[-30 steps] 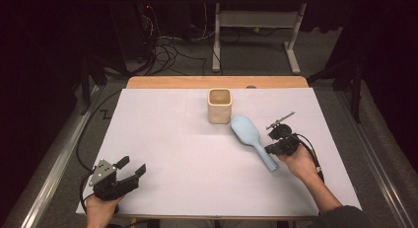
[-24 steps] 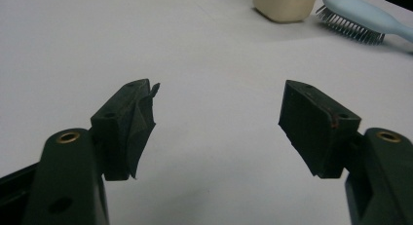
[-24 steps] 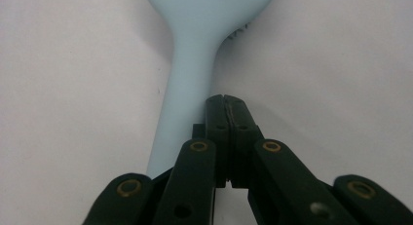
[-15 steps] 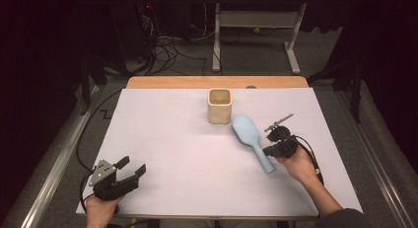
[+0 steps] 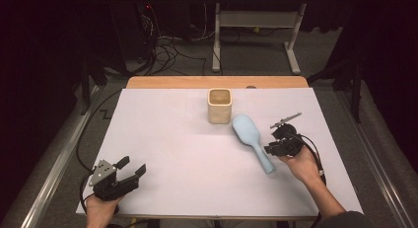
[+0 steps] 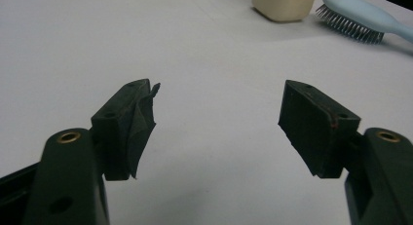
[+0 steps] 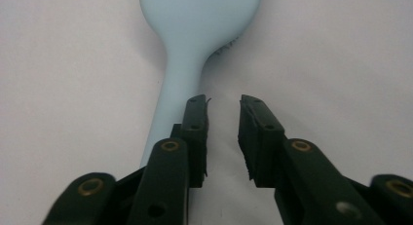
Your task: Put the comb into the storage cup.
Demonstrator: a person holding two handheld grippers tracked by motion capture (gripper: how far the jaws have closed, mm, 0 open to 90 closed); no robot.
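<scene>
Right gripper [image 7: 224, 132], jaws narrowly apart and empty, sits beside the brush [image 7: 195, 45] handle, likely lining up a grasp; left gripper [image 6: 219, 127] gapes idle at lower left.

Bench [image 5: 162, 154]: we see a plain white top with no pattern; a strip of tan wood shows along the far edge.
Cup [image 5: 219, 105]: we see cream all over, plain, slightly darker inside.
Brush [image 5: 252, 139]: we see a pale blue back and handle; in the left claw view its bristles look grey with dark tips.
Left claw [image 5: 132, 171]: we see black jaws and body, brass-coloured screw rings, and a grey plate on top.
Right claw [image 7: 224, 132]: we see black jaws with the same brass rings, and a black cable.
Floor [image 5: 345, 90]: we see dull grey, with black cables and a white frame on it.
</scene>
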